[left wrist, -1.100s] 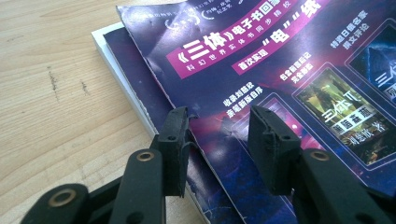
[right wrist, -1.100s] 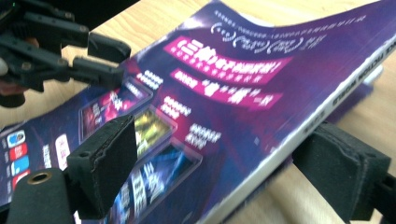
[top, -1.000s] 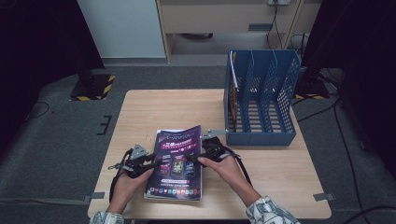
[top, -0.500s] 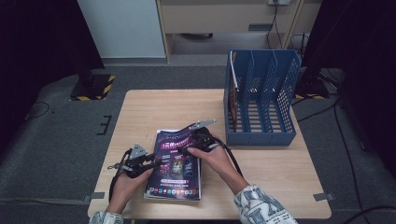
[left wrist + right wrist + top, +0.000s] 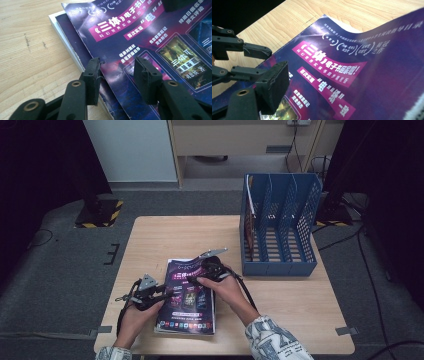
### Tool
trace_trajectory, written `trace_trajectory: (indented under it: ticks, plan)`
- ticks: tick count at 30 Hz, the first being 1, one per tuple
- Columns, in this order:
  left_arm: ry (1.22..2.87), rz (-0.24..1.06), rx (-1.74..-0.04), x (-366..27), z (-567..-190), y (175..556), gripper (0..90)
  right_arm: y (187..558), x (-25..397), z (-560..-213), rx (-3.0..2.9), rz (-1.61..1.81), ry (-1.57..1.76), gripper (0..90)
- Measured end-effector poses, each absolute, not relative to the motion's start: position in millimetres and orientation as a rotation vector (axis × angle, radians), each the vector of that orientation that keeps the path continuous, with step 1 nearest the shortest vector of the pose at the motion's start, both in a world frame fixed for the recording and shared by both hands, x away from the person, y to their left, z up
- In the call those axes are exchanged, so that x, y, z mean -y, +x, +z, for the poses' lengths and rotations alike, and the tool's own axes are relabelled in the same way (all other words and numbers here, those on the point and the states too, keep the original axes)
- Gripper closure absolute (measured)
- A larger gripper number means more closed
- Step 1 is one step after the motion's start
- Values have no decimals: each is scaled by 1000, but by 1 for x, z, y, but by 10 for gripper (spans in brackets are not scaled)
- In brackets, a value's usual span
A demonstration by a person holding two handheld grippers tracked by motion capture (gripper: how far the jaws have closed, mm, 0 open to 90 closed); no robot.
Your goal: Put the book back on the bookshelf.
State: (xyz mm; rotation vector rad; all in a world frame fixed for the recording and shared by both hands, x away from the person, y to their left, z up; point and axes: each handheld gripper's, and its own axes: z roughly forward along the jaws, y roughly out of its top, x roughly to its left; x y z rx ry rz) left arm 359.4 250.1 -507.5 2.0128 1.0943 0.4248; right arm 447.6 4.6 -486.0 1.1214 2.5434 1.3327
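Observation:
A stack of purple magazines (image 5: pixel 187 297) lies on the near part of the wooden table (image 5: pixel 165 237). The top magazine (image 5: pixel 150 32) has a pink title band. My left gripper (image 5: pixel 172 292) is open at the stack's left edge, and in the left gripper view (image 5: pixel 116 72) its jaws straddle the top cover's edge. My right gripper (image 5: pixel 196 279) reaches in over the stack's upper right. In the right gripper view (image 5: pixel 317 85) one jaw rests above the cover. The top magazine (image 5: pixel 372 65) curls up on the right and hides the other jaw.
A blue slotted file rack (image 5: pixel 280 230) stands at the table's far right, with a thin magazine (image 5: pixel 248 215) upright in its leftmost slot. Bare tabletop lies left of and behind the stack. My left gripper (image 5: pixel 265 62) also appears in the right gripper view.
My right gripper has moved left and away from me, from the stack's right edge onto its upper part. The top magazine's far right part now curls up. The left gripper has hardly moved.

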Motion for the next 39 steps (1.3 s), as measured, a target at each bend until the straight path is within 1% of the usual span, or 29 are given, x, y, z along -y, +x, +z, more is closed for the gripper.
trace_trajectory:
  ticks: [3,11,15,23,28,30,36,39]
  plan:
    - [2011,421,-1094,-250,-508,360,563,448,-9,-488,-2564,1288,1119,246]
    - [2006,418,-1098,-251,-508,360,559,453,-8,-491,-2558,1231,1199,436]
    - [2002,418,-1098,-251,-508,360,554,455,-6,-493,-2548,1252,1224,487]
    - [1999,416,-1099,-251,-509,360,500,455,-5,-487,-2491,1299,1241,630]
    - [1997,414,-1102,-251,-509,360,481,456,-4,-486,-2479,1311,1228,660]
    - [1991,416,-1107,-251,-509,360,453,457,-3,-484,-2474,1310,1218,684]
    - [1991,411,-1103,-249,-510,361,409,456,-3,-478,-2477,1309,1186,715]
    - [1998,406,-1095,-248,-510,361,370,455,-3,-473,-2473,1317,1150,732]
